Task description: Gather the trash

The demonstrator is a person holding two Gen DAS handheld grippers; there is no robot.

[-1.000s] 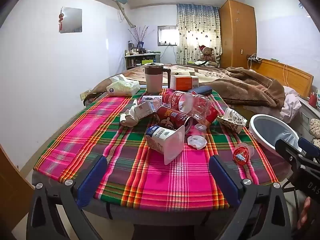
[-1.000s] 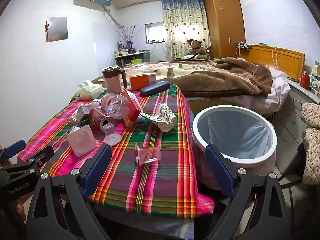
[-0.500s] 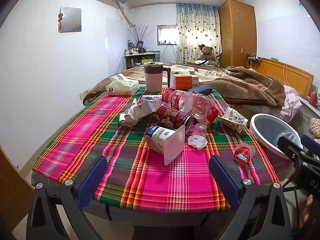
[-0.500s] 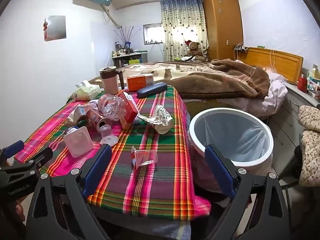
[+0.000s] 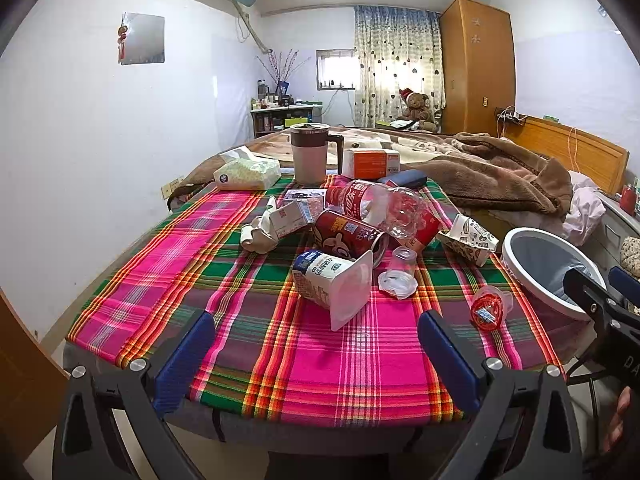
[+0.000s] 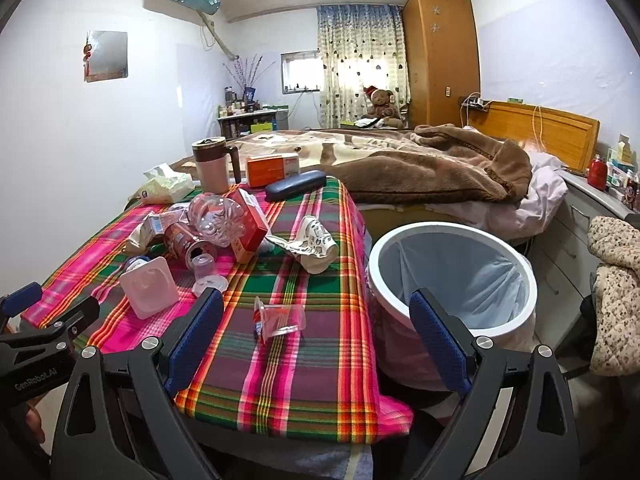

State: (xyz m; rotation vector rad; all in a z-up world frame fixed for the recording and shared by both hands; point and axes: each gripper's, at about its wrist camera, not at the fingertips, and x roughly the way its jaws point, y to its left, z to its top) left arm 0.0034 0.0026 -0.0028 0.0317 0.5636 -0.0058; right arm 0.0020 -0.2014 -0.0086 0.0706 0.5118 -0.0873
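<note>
While my left gripper (image 5: 316,344) hovers open and empty at the table's (image 5: 128,300) near edge, trash is still uncollected. R wrist view: right gripper (image 6: 316,316) open, brackets clear wrapper (image 6: 280,318); next, grab it, drop in bin (image 6: 452,236).

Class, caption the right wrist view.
Open right gripper hovers over a plaid table of trash beside a lined bin.

Bright daylight, sharp, fisheye-warped edges.

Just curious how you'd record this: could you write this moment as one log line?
stage: start | left tool: open, empty | right tool: open, empty | trash: on table | bin: beside table, nothing visible inside
</note>
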